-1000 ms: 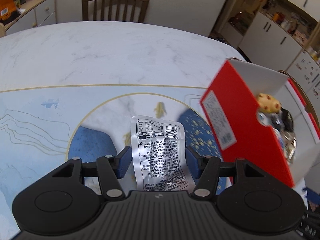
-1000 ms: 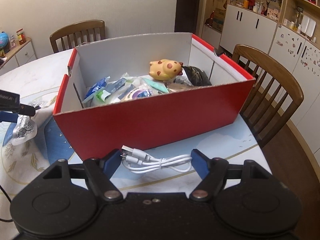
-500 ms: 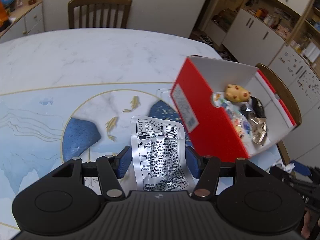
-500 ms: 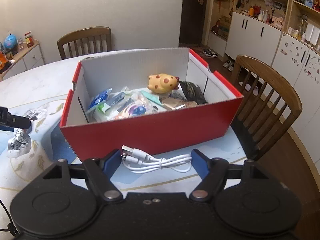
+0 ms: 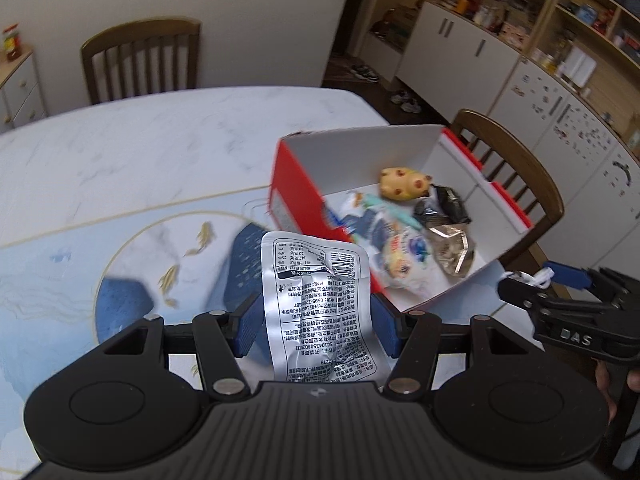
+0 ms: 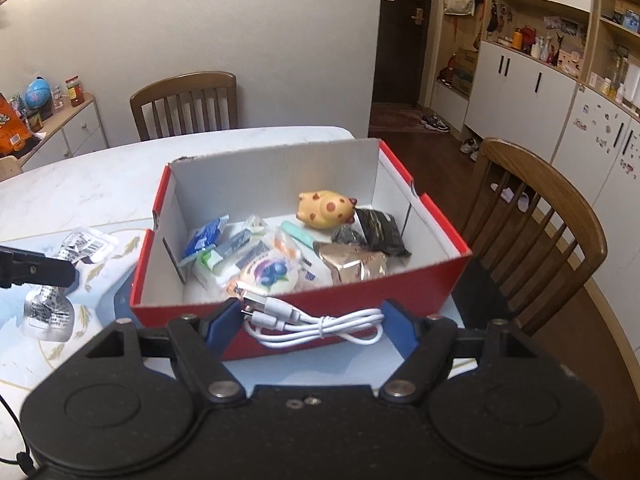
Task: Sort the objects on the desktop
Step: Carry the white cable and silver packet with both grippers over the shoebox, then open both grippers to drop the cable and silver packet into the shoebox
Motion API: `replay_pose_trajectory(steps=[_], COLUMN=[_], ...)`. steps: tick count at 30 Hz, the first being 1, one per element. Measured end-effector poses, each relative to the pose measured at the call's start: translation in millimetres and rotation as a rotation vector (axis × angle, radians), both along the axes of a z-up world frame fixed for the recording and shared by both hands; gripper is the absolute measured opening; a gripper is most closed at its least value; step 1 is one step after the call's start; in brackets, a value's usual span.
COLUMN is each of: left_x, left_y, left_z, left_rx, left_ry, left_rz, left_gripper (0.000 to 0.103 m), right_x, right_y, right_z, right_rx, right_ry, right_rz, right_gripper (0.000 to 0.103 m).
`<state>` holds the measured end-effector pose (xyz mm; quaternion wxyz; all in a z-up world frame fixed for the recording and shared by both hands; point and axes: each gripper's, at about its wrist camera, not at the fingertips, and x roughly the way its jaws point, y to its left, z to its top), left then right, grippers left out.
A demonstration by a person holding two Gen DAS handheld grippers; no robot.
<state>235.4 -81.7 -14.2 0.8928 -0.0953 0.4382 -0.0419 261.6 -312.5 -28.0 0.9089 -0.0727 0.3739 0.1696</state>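
My left gripper [image 5: 318, 320] is shut on a silver foil packet [image 5: 320, 300], held above the table beside the left end of the red box [image 5: 294, 184]. In the right wrist view the same packet [image 6: 46, 308] hangs at the far left under a black finger [image 6: 40, 270] of that gripper. My right gripper [image 6: 312, 322] is shut on a coiled white USB cable [image 6: 316, 322], raised in front of the box's near wall [image 6: 400, 292]. Inside the box lie a yellow spotted toy [image 6: 326, 212], a black packet [image 6: 378, 232], a gold packet [image 6: 354, 266] and several other wrapped items.
The box stands on a marble table [image 5: 140, 148] with a blue fish-pattern mat [image 5: 60, 280]. Wooden chairs stand behind the table [image 6: 186, 102] and to the box's right [image 6: 536, 216]. A low cabinet [image 6: 60, 136] is at far left. A hand [image 5: 604, 380] holds the right gripper's handle.
Both grippers have risen with their loads. The left one has swung toward the box, so its inside now shows from above, and the right gripper has come into the left view.
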Motion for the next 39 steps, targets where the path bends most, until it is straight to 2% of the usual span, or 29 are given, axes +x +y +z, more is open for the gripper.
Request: replay_pose_trajectory(steps=[7, 12, 24, 34, 39], left_x=[15, 29, 71, 127, 150], left_y=[-20, -32, -52, -55, -64], left_z=[16, 24, 41, 23, 6], left_rx=[0.032, 0.056, 0.068, 0.029, 0.031], left_ry=[-0.024, -0.033, -0.073, -0.039, -0.01], left_rz=[-0.078, -0.14, -0.211, -0.219, -0.243], left_gripper=[0.057, 0.057, 0.057, 0.057, 0.057], right_x=[20, 42, 76, 101, 112], right_y=[2, 7, 14, 17, 18], right_z=[13, 22, 36, 24, 11], right_rx=[0.001, -0.009, -0.063, -0.104, -0.128], right_ry=[0.013, 0.065, 0.031, 0.036, 0.071], right_rz=[0.05, 0.112, 0.203, 0.236, 0.27], right_gripper=[0.076, 0.076, 0.076, 0.076, 0.076])
